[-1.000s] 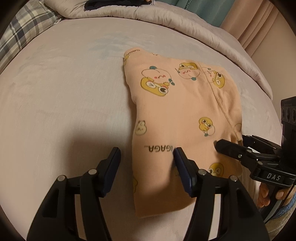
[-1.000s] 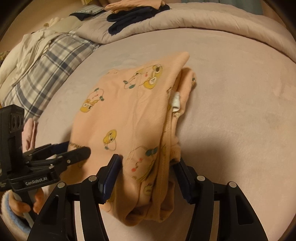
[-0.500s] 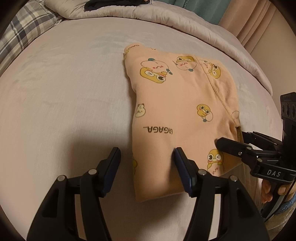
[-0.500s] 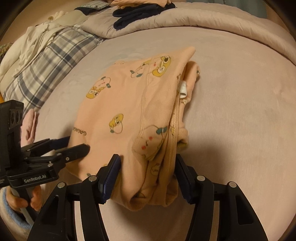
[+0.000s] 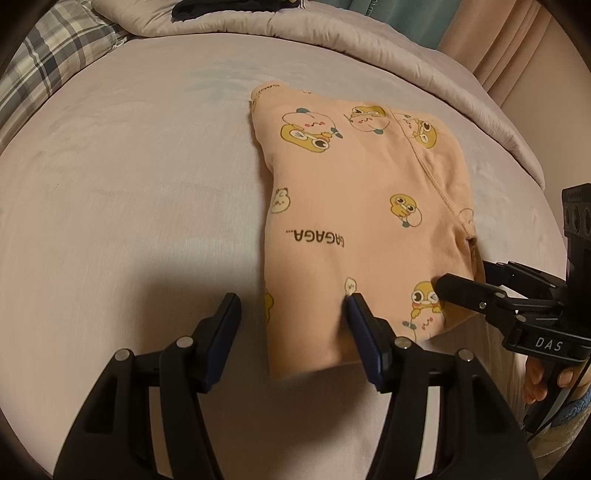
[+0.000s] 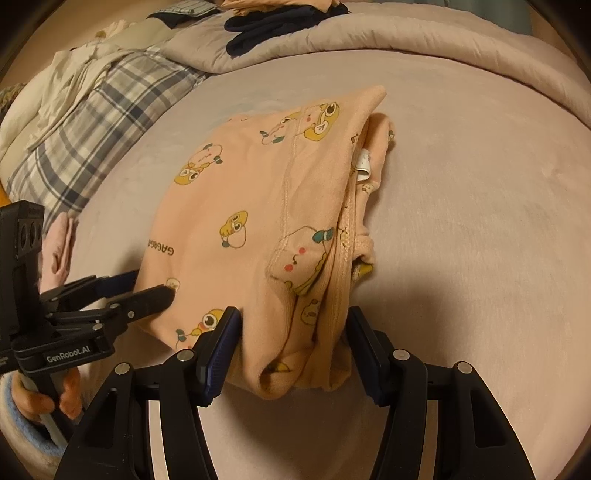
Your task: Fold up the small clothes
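Observation:
A peach child's garment printed with yellow cartoon ducks lies folded on the bed sheet. My left gripper stands open at its near left corner: the right finger rests on the fabric, the left finger is over bare sheet. In the right wrist view the same garment shows its thick layered edge with a white label. That edge fills the gap of my right gripper, which is open, pads just beside the fabric. Each gripper shows in the other's view, right gripper and left gripper.
A rolled grey quilt borders the far side of the bed, with dark clothes on it. Plaid bedding and a pink cloth lie to the left. A curtain hangs at the far right.
Both grippers have drawn back along the garment toward its near end; the printed word now lies well beyond the left fingers. The jaw widths look the same.

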The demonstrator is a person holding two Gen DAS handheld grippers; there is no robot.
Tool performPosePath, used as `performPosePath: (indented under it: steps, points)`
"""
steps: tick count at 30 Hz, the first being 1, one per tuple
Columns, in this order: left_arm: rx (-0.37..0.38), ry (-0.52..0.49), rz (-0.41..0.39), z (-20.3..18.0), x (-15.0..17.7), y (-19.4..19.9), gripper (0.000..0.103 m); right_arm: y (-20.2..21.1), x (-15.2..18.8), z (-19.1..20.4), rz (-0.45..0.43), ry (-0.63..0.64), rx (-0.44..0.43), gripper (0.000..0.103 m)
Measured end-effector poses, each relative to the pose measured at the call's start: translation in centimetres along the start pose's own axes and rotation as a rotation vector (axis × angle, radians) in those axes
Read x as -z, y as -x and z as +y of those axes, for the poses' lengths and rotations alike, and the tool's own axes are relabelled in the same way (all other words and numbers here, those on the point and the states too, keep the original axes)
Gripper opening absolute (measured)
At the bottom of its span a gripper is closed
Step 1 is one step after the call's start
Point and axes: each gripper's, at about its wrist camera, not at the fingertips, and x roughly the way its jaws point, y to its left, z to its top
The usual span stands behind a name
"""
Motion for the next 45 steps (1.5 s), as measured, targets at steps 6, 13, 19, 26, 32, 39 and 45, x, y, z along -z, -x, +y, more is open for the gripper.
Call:
performPosePath:
  steps: [6, 13, 19, 26, 32, 39, 45]
  points:
    - [-0.011, -0.003, 0.001, -0.1, 0.3, 0.2, 0.06, -0.1, 0.3, -0.1, 0.001, 0.004, 0.001, 0.059]
    - [-0.02, -0.008, 0.003, -0.3, 1.0, 0.6, 0.059, 0.3, 0.7, -0.2, 0.004, 0.009, 0.003, 0.059]
    - [-0.022, -0.003, 0.001, -0.6, 1.2, 1.1, 0.06, 0.8, 1.2, -0.3, -0.002, 0.0, -0.008, 0.059]
    - [-0.039, 0.021, -0.019, -0.6, 1.0, 2.0, 0.072, 1.4, 1.2, -0.3, -0.01, -0.009, 0.001, 0.067]
    - [-0.073, 0.003, -0.052, -1.3, 0.7, 3.5, 0.092, 2.4, 0.9, 0.3, -0.045, 0.016, 0.023, 0.08]
    - [-0.15, 0.016, -0.094, -2.1, -0.2, 6.4, 0.102, 5.3, 0.4, 0.8, -0.134, 0.05, 0.025, 0.101]
    - [-0.237, -0.002, -0.147, -3.1, -0.9, 9.4, 0.102, 7.4, -0.3, 1.9, -0.183, 0.076, 0.044, 0.102]
